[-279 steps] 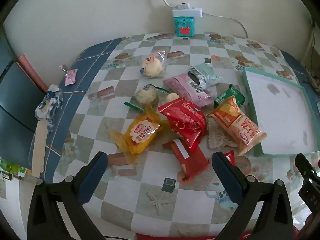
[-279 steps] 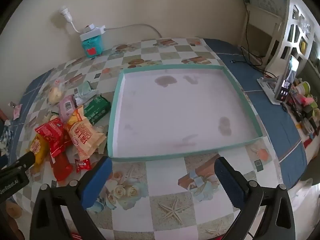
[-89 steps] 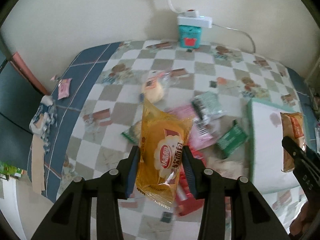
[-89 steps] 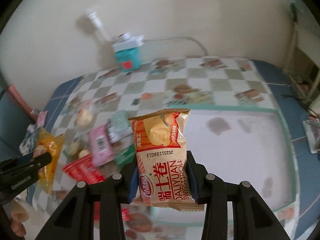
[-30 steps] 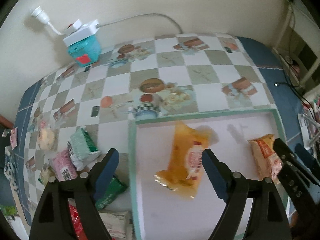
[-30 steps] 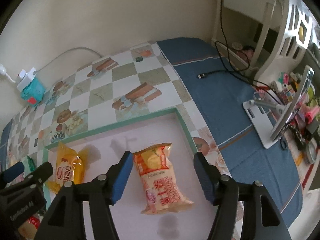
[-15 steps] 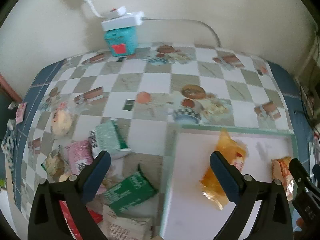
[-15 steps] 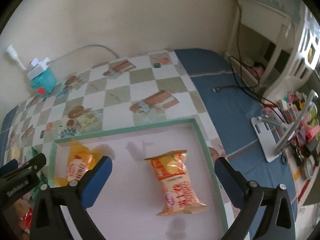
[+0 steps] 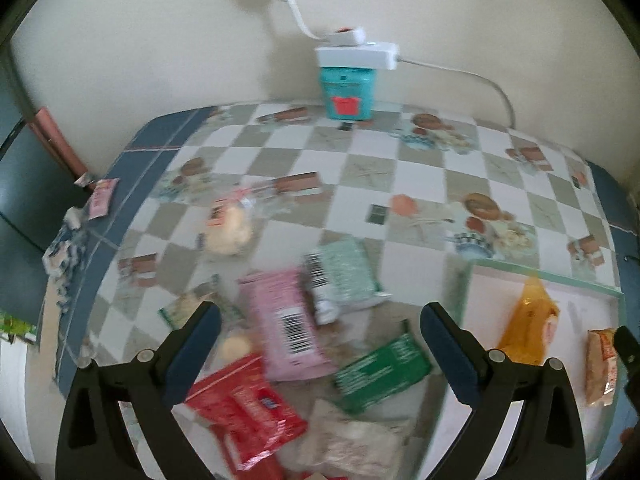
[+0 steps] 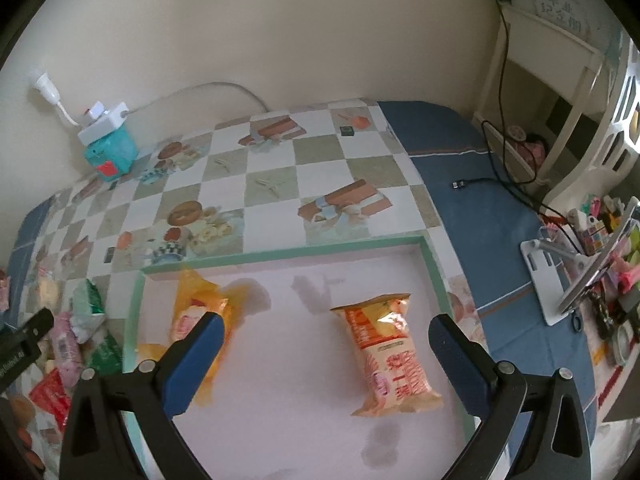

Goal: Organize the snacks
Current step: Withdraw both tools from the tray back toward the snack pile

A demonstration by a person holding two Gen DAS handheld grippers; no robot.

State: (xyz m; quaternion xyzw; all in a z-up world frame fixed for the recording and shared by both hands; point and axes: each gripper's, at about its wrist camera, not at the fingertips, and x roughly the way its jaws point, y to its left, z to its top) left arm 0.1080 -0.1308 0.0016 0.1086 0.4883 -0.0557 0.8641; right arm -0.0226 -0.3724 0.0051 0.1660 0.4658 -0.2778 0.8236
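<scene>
With the yellow cake packet [image 10: 200, 312] and orange roll packet [image 10: 390, 354] lying in the tray [image 10: 280, 252], both my tools, left tool [image 9: 320, 344] and right tool [image 10: 326, 354], gape empty, so next I pick from the pile, likely the pink packet [image 9: 284, 332].

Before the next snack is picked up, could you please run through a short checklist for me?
1. Left tool open, nothing held: ok.
2. Right tool open, nothing held: ok.
3. Yellow pack inside the tray: ok.
4. Orange pack inside the tray, lying flat: ok.
5. Snacks left outside, such as the pink pack and green pack: not ok.
6. Left view sharp enough to aim: not ok, blurred.
</scene>
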